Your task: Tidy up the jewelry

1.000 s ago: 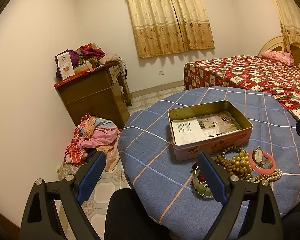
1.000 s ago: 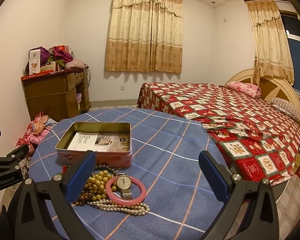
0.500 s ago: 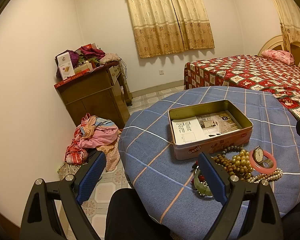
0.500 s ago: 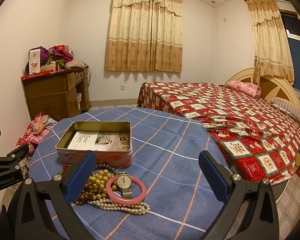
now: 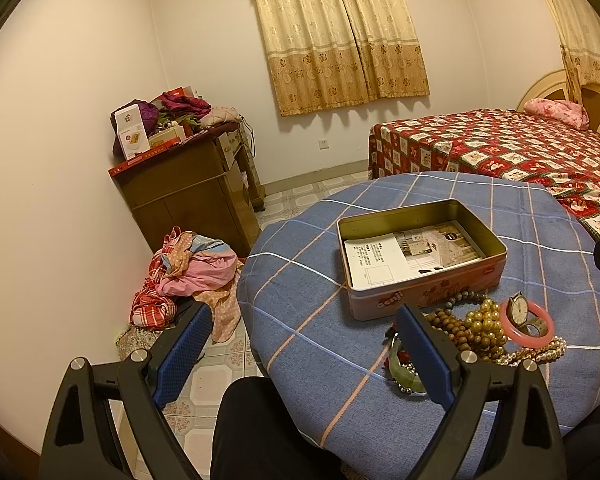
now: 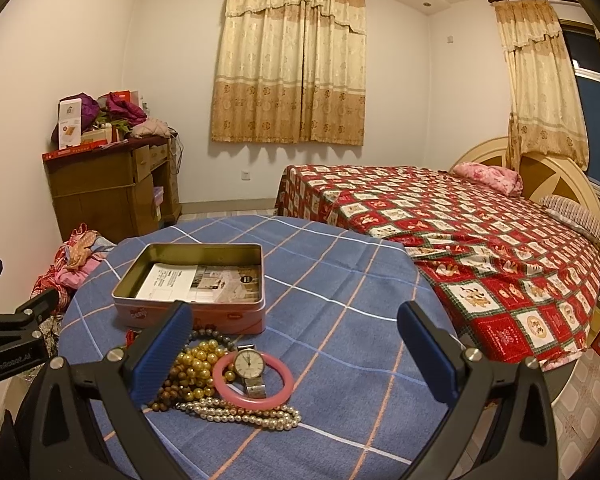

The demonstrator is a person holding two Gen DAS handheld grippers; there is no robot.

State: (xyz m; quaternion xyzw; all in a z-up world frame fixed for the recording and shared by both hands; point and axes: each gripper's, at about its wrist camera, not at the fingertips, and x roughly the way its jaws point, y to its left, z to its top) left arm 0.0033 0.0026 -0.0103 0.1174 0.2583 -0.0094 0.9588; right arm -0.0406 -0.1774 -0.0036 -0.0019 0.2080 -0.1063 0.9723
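An open pink tin (image 5: 496, 268) (image 6: 236, 316) with a leaflet inside sits on the round blue checked table (image 5: 300, 280) (image 6: 340, 264). In front of it lies a heap of jewelry: a pink bangle (image 6: 256, 400) (image 5: 516, 330), a wristwatch (image 6: 250, 364) (image 5: 518, 308), gold beads (image 6: 198, 364) (image 5: 482, 322), brown wooden beads (image 5: 452, 326), a pearl strand (image 6: 244, 414) and a green bracelet (image 5: 406, 378). My left gripper (image 5: 300, 344) hangs open at the table's near left edge. Above the heap my right gripper (image 6: 296, 344) is open and holds nothing.
A bed (image 6: 460, 216) with a red patterned cover stands right of the table. A brown cabinet (image 5: 188, 200) piled with boxes and clothes is at the left wall, with a heap of clothes (image 5: 188, 272) on the tiled floor. A person's dark-clothed knee (image 5: 252, 420) is below the table edge.
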